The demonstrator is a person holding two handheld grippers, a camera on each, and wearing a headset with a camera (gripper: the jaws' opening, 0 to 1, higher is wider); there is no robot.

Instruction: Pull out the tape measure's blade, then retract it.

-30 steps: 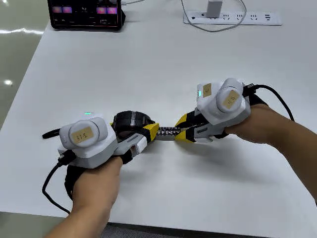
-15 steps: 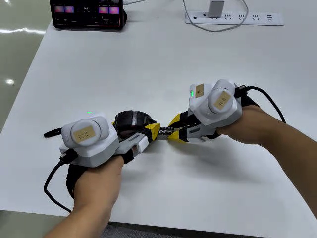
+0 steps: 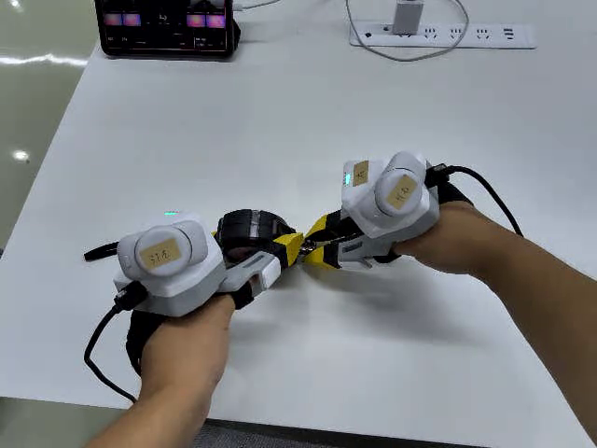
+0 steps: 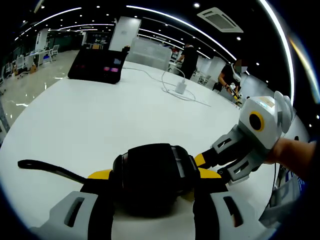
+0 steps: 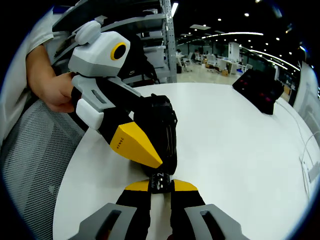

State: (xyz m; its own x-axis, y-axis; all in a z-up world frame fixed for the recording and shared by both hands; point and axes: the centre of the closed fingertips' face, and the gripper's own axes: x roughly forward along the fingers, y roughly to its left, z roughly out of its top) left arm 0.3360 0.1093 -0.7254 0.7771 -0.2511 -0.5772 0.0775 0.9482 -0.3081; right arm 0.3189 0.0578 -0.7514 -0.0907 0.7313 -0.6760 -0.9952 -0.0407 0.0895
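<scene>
Between the right gripper's (image 5: 161,185) yellow-tipped jaws, clamped flat, sits the end of the blade (image 5: 160,178). A "2" can be read on the short strip that shows in the right gripper view; the smaller markings beside it are too fine to make out. The left gripper (image 4: 152,175) is closed around the black tape measure (image 3: 247,228), one yellow tip on each side of the case, low over the white table (image 3: 280,121). The two sets of tips nearly meet.

Each gripper carries a tan sticker on its rounded top, the left one (image 3: 159,252) and the right one (image 3: 401,193). Both are handwritten, and neither can be read in the head view. No brand can be made out on the case.

The left gripper's body and the hand holding it cover the near side of the case in the head view. A thin black strap (image 4: 45,167) lies on the table off to the left. It is hard to tell where it joins the case.

At the table's far edge stand a dark screen (image 3: 163,23) with pink tiles and a white power strip (image 3: 438,35) with a plug in it.

A second ago a clear stretch of blade ran between the two grippers. The right gripper has since come in toward the left, and almost all of that stretch has gone back into the case. The left gripper and the case have kept their place.
</scene>
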